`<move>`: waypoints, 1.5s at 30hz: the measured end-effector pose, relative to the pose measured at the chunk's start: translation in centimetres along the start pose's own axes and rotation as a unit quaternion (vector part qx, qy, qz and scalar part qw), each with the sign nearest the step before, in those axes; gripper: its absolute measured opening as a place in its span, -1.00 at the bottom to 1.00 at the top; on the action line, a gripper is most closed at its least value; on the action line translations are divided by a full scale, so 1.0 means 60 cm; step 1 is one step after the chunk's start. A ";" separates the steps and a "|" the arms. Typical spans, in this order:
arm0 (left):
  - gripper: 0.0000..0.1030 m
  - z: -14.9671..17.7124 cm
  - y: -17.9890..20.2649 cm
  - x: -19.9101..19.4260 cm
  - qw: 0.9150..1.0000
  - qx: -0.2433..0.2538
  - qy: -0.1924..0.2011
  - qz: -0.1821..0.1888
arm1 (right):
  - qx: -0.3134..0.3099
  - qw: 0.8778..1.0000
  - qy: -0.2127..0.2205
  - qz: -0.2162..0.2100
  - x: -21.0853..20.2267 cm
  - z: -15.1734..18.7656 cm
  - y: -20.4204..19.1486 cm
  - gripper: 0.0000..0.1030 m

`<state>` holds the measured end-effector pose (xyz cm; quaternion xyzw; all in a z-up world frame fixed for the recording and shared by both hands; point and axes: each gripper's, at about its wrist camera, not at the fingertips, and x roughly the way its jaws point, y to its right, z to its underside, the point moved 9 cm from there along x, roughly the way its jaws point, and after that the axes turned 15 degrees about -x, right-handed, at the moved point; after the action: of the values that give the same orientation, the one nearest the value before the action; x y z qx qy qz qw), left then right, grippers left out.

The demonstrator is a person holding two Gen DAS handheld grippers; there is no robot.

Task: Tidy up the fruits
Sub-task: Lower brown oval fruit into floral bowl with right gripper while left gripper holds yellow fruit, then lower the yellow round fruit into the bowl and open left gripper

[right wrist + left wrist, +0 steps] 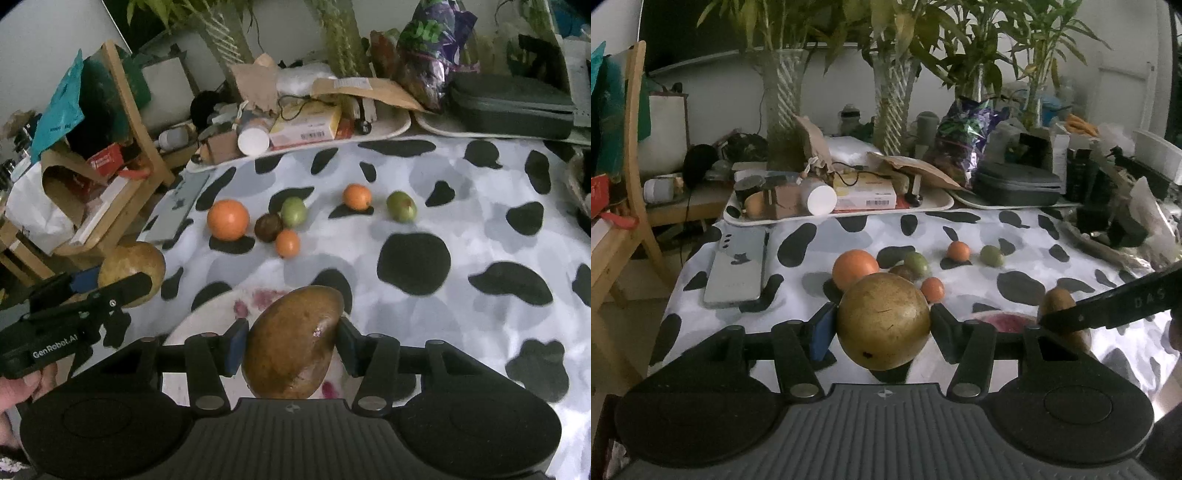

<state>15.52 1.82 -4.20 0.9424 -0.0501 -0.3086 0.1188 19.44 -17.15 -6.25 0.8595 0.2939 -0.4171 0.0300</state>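
My left gripper (pixel 882 325) is shut on a large round yellow-brown fruit (pixel 883 322), held above the table; it also shows in the right wrist view (pixel 133 273). My right gripper (pixel 290 343) is shut on an oval brown fruit (pixel 291 343), over a white plate (pixel 221 306) with pink marks. That fruit (pixel 1057 301) and plate (pixel 1001 320) show at the right of the left wrist view. On the cow-print cloth lie a big orange (pixel 227 219), a dark fruit (pixel 268 226), two small oranges (pixel 287 243) (pixel 357 196) and two green fruits (pixel 293 211) (pixel 401 206).
A phone (pixel 737 267) lies at the table's left. Cluttered trays (pixel 834 216) with boxes, a bottle and a black case (pixel 1019 181) line the back edge, with plant vases behind. A wooden chair (pixel 628 206) stands at the left.
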 end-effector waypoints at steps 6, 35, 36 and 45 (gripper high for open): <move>0.03 0.016 0.010 -0.018 1.000 0.010 -0.002 0.004 | 0.002 0.999 -0.033 0.005 -0.004 0.036 -0.009 0.02; 0.03 0.062 0.068 0.021 0.995 0.050 -0.066 0.052 | 0.004 0.997 0.003 0.079 -0.057 0.040 0.023 0.92; 0.04 0.066 0.069 0.025 0.995 0.053 -0.071 0.050 | 0.003 0.996 0.005 0.087 -0.060 0.040 0.028 0.93; 0.06 0.100 0.071 0.061 0.989 0.081 -0.121 0.009 | 0.016 0.996 0.015 0.092 -0.064 0.038 0.040 0.96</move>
<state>14.79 -4.04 -9.91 0.9042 -0.0969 -0.4142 0.0382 17.31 -21.65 -5.38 0.8893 0.2070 -0.4048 0.0499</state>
